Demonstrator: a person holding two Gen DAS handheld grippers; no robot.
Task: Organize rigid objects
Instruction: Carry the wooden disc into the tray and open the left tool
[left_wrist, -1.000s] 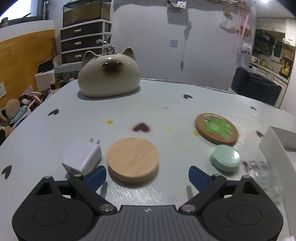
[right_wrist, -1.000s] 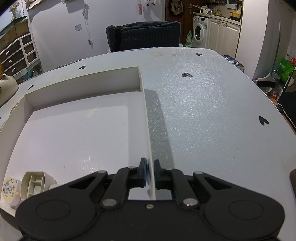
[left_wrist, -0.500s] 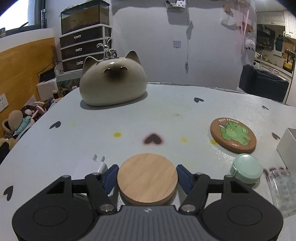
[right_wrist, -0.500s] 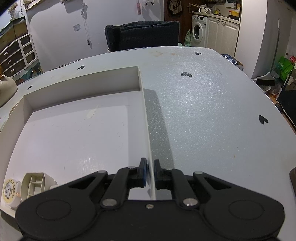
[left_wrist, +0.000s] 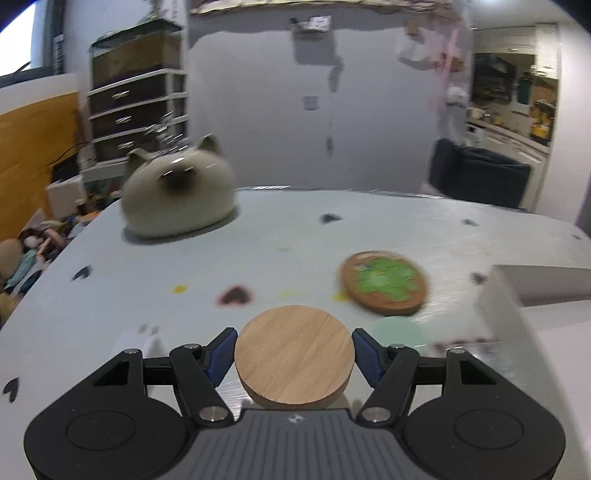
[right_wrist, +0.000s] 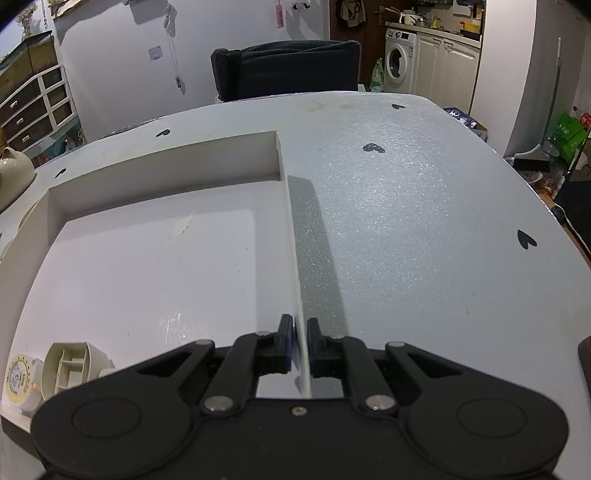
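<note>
My left gripper (left_wrist: 294, 350) is shut on a round wooden disc (left_wrist: 294, 353) and holds it above the table, with the blue pads against its two sides. A cork coaster with a green picture (left_wrist: 384, 282) lies ahead to the right, and a mint-green round case (left_wrist: 400, 330) sits below the gripper's right finger. A white charger (left_wrist: 133, 338) shows at the left finger. My right gripper (right_wrist: 300, 341) is shut on the right wall of the shallow white box (right_wrist: 291, 236). A white divided container (right_wrist: 72, 371) and a round yellow-rimmed item (right_wrist: 16, 378) lie in the box's near left corner.
A cream cat-shaped ceramic piece (left_wrist: 179, 195) stands at the table's far left. The white box's corner (left_wrist: 517, 291) is at the right of the left wrist view. A clear plastic item (left_wrist: 469, 345) lies by it. A dark chair (right_wrist: 284, 68) stands behind the table.
My left gripper closed on the wooden disc, then lifted it off the table and swung to the right. The right gripper has kept its hold on the box wall.
</note>
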